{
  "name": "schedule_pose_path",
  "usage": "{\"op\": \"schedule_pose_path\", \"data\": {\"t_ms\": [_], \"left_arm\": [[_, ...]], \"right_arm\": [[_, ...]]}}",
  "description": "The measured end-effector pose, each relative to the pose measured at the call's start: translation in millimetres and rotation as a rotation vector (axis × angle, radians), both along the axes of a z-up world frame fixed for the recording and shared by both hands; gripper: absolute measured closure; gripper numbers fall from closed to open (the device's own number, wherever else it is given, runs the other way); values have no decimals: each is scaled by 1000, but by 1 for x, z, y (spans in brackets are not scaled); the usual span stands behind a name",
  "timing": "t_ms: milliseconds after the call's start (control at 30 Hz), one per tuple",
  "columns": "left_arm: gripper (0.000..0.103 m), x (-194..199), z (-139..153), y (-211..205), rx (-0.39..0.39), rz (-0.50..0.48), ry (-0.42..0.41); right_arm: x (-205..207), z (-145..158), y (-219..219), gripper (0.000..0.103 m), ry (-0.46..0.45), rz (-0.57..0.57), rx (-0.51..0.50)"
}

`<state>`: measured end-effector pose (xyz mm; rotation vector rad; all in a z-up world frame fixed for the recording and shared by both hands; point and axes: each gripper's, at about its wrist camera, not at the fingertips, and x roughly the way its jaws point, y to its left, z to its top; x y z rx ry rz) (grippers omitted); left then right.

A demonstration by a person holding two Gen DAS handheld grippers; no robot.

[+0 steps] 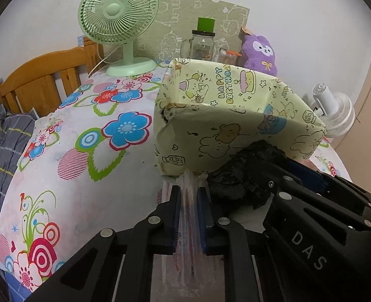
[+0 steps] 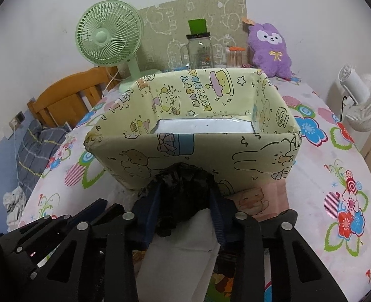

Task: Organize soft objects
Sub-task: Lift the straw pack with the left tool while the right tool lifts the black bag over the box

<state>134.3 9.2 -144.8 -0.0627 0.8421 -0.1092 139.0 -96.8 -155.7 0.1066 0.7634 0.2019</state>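
Left wrist view: left gripper [image 1: 188, 201] nearly closed, pinching a clear crinkly plastic bag [image 1: 189, 224] at the near wall of the yellow box [image 1: 210, 136] on the floral tabletop [image 1: 85, 125]. Right wrist view: right gripper [image 2: 185, 201] clamps a black crumpled wad [image 2: 183, 188], just short of the box; releasing now risks dropping it outside.

Soft, even indoor light, fairly bright, with faint shadows. Strong fisheye bending and dark corners at the edges; slight softness throughout, no glare.
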Motion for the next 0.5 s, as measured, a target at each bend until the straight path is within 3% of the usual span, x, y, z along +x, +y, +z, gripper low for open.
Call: {"op": "schedule_pose_path", "data": {"t_ms": [500], "left_arm": [[95,-15,21,-9,-3,-20,-56]], "right_arm": [[-20,22,-8,70,-61,-17,2]]}}
